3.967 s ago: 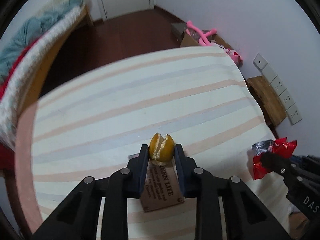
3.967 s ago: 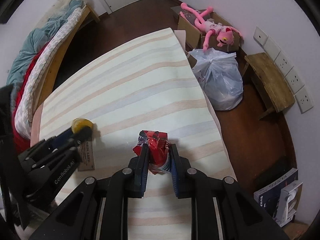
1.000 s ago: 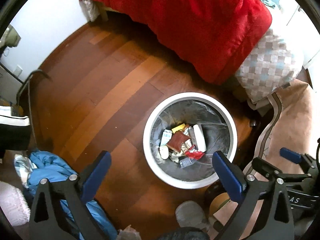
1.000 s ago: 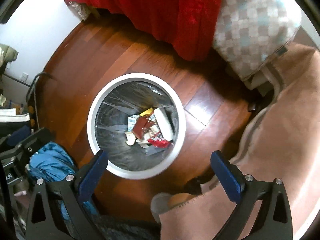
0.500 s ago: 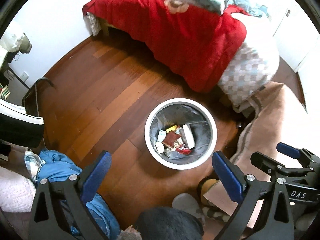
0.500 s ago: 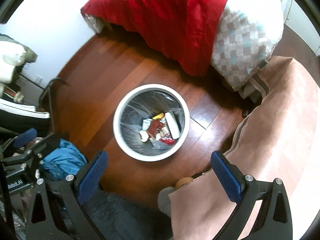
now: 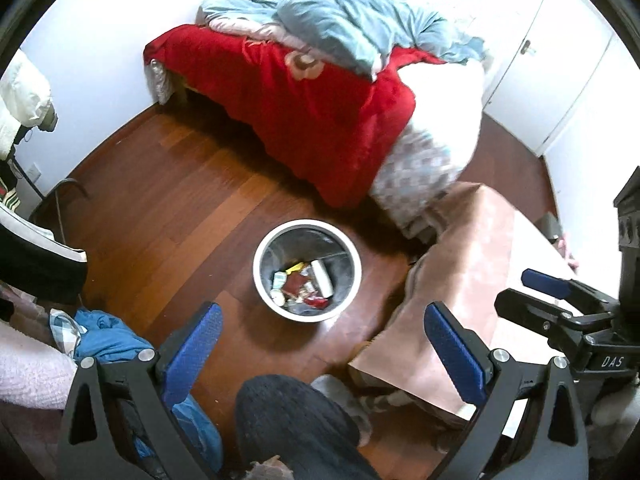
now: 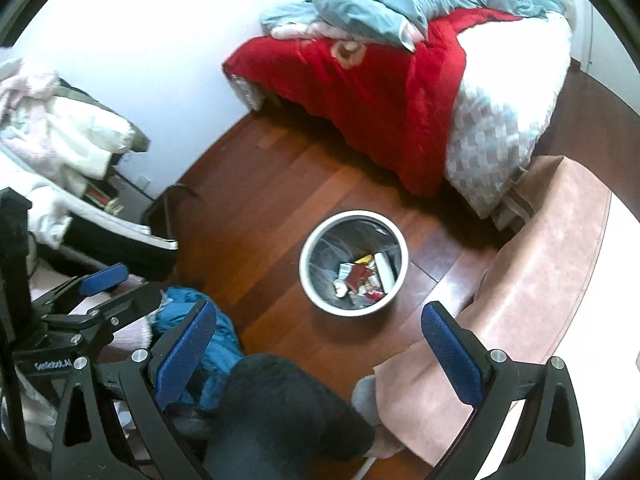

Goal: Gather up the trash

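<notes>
A round white trash bin point(image 7: 260, 276) point(image 8: 306, 276) with a clear liner stands on the wooden floor, well below both grippers. Inside lie several scraps point(image 7: 304, 284) point(image 8: 362, 278): a red wrapper, a yellow piece, a white tube and paper bits. My left gripper point(image 7: 320, 344) is open with nothing between its blue pads, and it shows at the left of the right wrist view point(image 8: 102, 280). My right gripper point(image 8: 320, 344) is open and empty too, seen at the right of the left wrist view point(image 7: 540, 292).
A bed with a red blanket point(image 7: 304, 112) and blue quilt stands behind the bin. A table edge under a pink-brown cloth point(image 7: 472, 264) is at the right. Blue clothes point(image 7: 104, 336) lie on the floor at left. A person's dark-trousered knee point(image 7: 292, 428) and slippers are below.
Both grippers have risen and pulled back from the bin, which looks smaller now. Four seconds ago they held an orange peel and a red wrapper over the table; both are open and empty now.
</notes>
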`<action>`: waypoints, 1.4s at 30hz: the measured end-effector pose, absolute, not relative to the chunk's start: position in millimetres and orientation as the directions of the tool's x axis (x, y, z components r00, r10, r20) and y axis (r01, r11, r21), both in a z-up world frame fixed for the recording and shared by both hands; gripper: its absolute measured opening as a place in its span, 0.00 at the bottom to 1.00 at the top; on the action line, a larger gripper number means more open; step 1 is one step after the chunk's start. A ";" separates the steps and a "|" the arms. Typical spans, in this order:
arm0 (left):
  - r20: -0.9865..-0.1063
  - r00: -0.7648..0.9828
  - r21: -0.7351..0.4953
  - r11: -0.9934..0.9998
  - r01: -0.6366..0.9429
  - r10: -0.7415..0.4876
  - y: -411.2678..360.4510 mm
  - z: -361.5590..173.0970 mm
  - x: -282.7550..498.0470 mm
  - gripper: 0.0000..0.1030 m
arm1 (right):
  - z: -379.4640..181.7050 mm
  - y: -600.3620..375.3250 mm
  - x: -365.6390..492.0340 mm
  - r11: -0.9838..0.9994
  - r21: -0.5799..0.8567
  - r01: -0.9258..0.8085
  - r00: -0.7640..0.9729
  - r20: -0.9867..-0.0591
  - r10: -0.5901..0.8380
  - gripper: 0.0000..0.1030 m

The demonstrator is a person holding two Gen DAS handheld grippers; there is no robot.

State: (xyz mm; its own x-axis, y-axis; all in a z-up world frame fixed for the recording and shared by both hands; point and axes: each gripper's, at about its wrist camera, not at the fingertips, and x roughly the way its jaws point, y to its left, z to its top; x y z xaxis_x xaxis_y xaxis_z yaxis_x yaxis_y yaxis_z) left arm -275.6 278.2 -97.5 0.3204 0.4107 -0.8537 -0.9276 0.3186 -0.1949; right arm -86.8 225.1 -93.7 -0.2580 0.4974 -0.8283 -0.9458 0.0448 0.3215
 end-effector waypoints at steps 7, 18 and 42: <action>-0.814 0.386 -0.247 0.343 -0.906 0.435 257.8 -59.5 -282.0 1.00 | -44.2 194.9 -89.8 -0.011 0.349 -0.937 -0.305 -0.803 0.512 1.00; -0.799 0.439 -0.299 0.362 -0.883 0.410 239.6 -34.1 -287.2 1.00 | -9.5 174.9 -95.3 -0.058 0.365 -0.929 -0.341 -0.789 0.511 1.00; -0.797 0.431 -0.303 0.336 -0.892 0.423 230.6 -38.2 -285.5 1.00 | -10.3 175.3 -96.4 -0.057 0.353 -0.934 -0.334 -0.804 0.493 1.00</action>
